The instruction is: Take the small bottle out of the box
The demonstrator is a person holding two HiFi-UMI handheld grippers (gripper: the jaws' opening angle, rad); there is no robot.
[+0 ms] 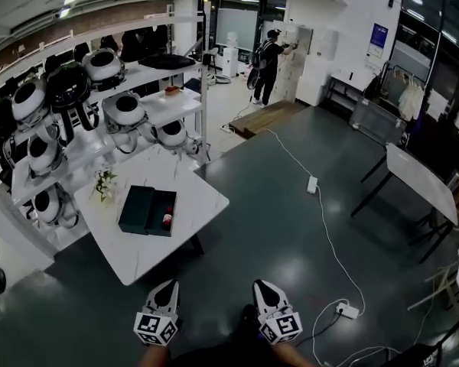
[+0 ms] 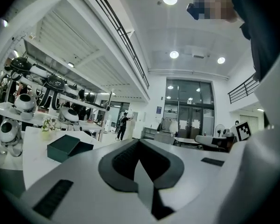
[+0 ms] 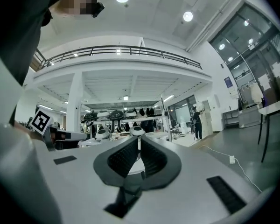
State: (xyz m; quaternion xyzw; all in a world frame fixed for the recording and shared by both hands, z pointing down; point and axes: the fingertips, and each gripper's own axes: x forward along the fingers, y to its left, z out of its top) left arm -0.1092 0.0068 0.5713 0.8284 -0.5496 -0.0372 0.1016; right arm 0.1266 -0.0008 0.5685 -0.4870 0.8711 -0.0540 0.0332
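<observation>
The small bottle (image 1: 167, 219) lies in the right-hand half of the open dark box (image 1: 138, 209), which sits about mid-bench on the white bench (image 1: 195, 197). The bottle looks to lie flat with its long axis running roughly away from the person, though it is too small to be sure.

Both claws hang low over the dark floor, short of the bench's near corner and well apart from the box. The left claw (image 1: 167, 289) has its jaws pressed together on nothing. The right claw (image 1: 262, 287) is likewise closed and empty. The box lies ahead of the left claw and only slightly to its left, so I judge the left the nearer of the two.

A small sprig of flowers (image 1: 103, 183) stands near the bench's left edge, just beyond the box. Nothing blocks the approach except the box's own walls.
</observation>
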